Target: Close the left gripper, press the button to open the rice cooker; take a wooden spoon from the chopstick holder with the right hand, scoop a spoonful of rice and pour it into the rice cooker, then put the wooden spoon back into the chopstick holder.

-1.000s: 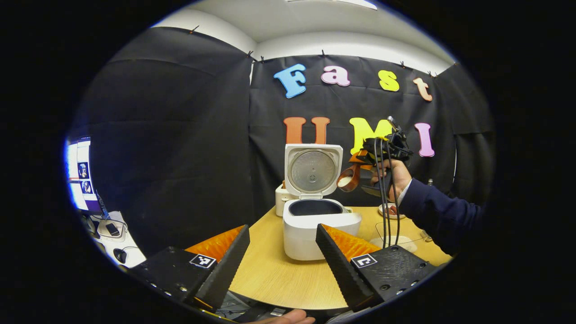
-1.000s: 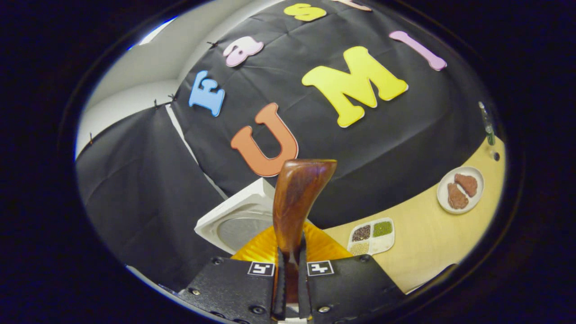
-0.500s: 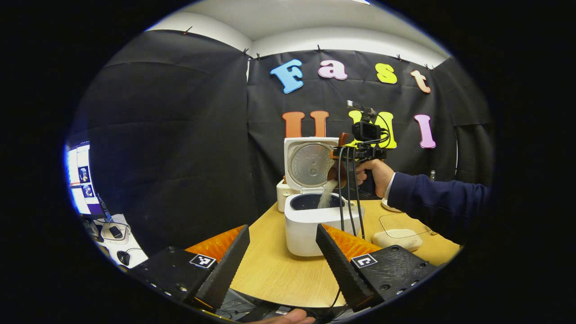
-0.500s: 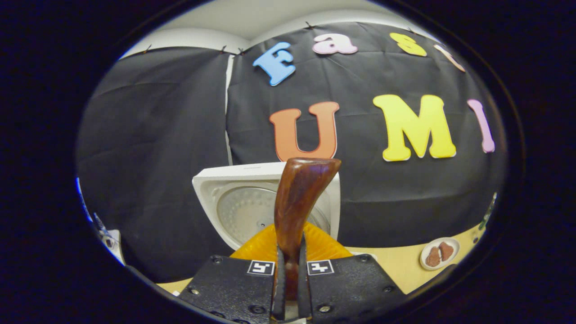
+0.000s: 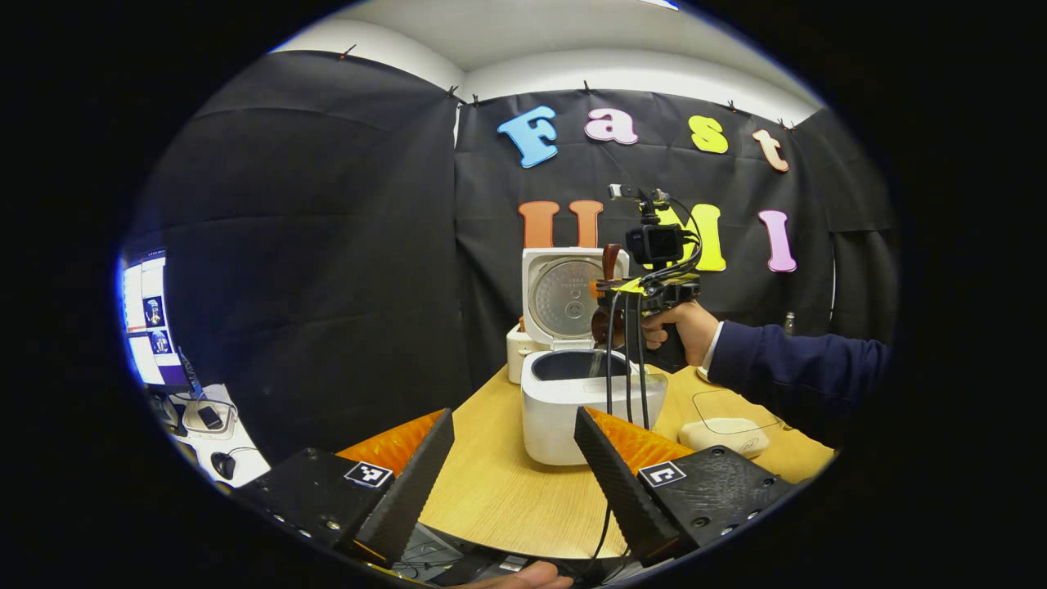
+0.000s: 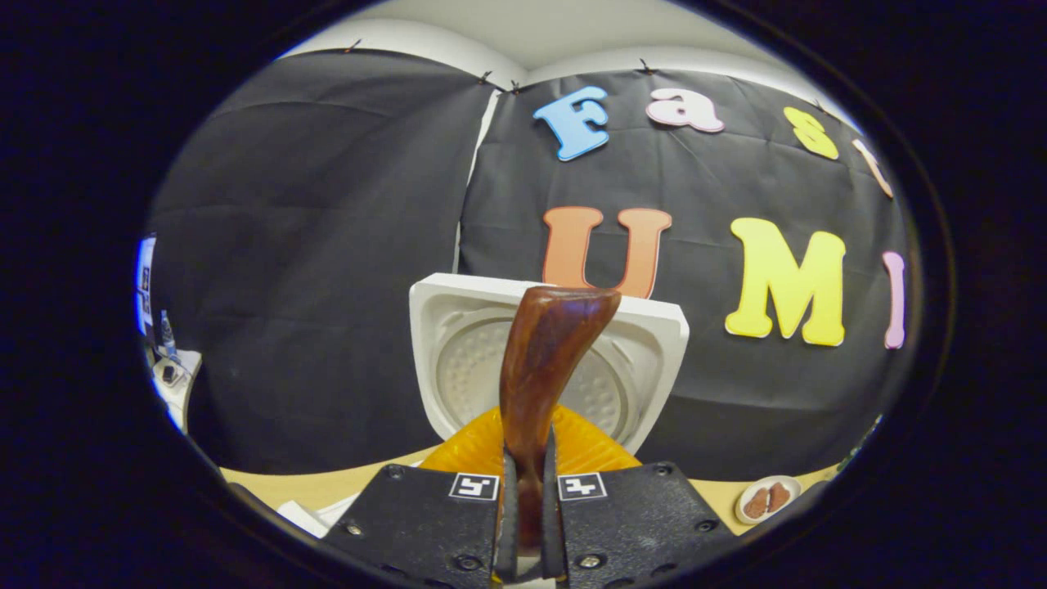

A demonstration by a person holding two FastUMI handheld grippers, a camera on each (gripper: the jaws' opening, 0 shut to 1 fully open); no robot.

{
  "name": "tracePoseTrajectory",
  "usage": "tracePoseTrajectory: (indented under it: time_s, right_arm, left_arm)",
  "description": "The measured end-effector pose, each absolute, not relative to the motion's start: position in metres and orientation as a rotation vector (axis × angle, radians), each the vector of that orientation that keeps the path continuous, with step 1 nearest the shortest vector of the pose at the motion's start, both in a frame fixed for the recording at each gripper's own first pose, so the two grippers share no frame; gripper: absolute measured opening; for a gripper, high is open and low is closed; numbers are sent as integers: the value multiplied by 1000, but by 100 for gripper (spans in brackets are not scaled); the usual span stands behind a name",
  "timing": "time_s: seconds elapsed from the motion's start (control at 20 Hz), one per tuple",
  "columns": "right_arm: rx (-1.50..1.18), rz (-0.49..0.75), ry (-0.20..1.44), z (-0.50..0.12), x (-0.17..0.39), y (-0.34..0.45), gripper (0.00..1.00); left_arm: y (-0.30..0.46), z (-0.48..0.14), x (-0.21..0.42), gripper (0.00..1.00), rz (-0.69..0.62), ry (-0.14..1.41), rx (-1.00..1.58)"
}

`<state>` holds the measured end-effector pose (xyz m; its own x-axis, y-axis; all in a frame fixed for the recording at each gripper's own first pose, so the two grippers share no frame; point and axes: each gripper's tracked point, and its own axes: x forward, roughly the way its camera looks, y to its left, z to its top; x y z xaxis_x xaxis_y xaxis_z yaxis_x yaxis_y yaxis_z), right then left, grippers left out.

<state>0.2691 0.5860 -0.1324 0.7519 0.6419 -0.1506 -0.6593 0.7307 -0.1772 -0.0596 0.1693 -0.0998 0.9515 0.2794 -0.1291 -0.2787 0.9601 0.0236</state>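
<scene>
the right gripper point(image 6: 524, 523) is clamped on the spoon point(image 6: 544, 360) handle, now tipped over the open cooker point(image 5: 582, 401) at the desk's point(image 5: 507, 499) far edge; the stream of rice seen half a second ago has thinned to a trickle, so the pour looks nearly done. the left gripper point(image 5: 514, 466) hangs wide open, empty, near the desk's front edge.

Small plate point(image 6: 761, 499) with brownish pieces, maybe meat, on wooden table point(image 5: 507, 491); monitor point(image 5: 146, 319) far left
</scene>
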Motion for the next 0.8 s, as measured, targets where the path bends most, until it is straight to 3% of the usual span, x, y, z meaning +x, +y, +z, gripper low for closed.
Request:
tracePoseTrajectory:
  time_s: [0.25, 0.5, 0.8]
  right_arm:
    - [-315, 726, 0, -121, 250, 582, 16]
    - [-281, 702, -4, -106, 233, 561, 13]
    - [-160, 666, 45, -82, 223, 470, 13]
  left_arm:
    - [169, -100, -59, 94, 285, 134, 11]
    - [167, -98, -60, 94, 271, 105, 13]
    - [135, -87, -44, 94, 231, 55, 14]
